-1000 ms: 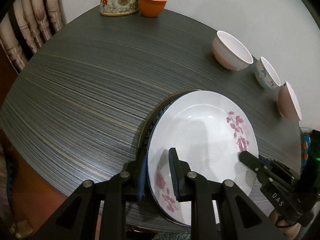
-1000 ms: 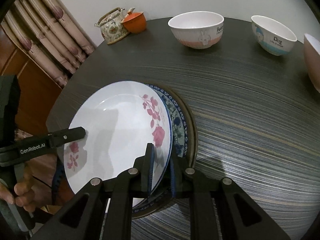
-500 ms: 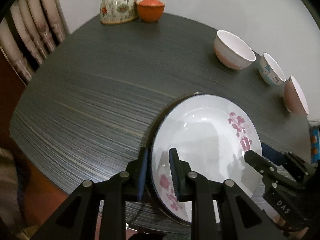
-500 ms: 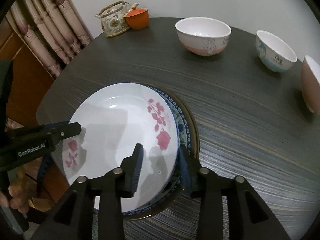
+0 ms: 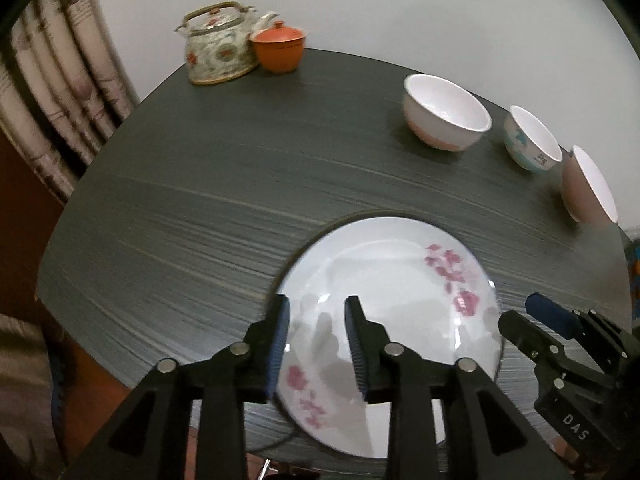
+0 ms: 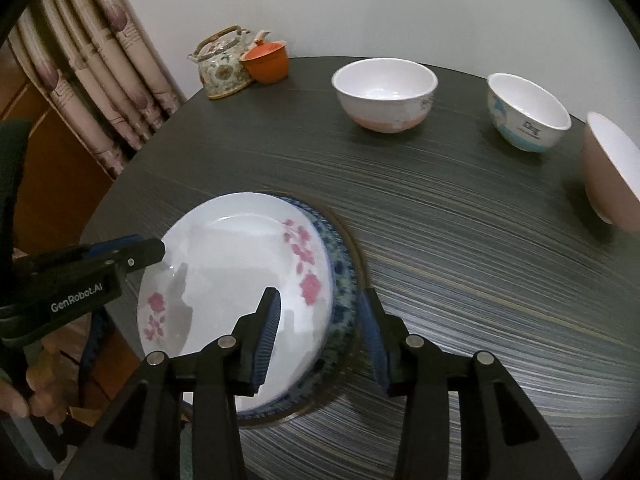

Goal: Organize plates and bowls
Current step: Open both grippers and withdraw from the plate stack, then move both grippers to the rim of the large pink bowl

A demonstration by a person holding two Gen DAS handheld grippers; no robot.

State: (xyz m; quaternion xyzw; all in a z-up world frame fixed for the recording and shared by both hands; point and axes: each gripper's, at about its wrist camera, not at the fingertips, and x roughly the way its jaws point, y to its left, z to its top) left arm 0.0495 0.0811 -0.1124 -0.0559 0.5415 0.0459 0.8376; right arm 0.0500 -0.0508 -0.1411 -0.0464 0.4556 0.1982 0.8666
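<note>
A white plate with pink flowers (image 5: 392, 300) (image 6: 240, 272) lies on top of a blue-patterned plate (image 6: 342, 280) and a dark plate, stacked at the near edge of the round dark table (image 5: 220, 200). My left gripper (image 5: 316, 332) is open over the plate's near left rim. My right gripper (image 6: 320, 328) is open, its jaws straddling the stack's right rim; it also shows in the left wrist view (image 5: 532, 320). Three bowls stand at the far right: a pink-and-white one (image 6: 384, 94), a blue-and-white one (image 6: 528, 110), a pink one (image 6: 608, 172).
A floral teapot (image 5: 218, 44) and an orange lidded cup (image 5: 280, 46) stand at the table's far edge. Curtains (image 6: 92, 80) hang to the left. The table's near edge runs just below the plate stack.
Both grippers opened and let go of the flowered plate. It settled flat on the stack. Both grippers drew back and rose a little.
</note>
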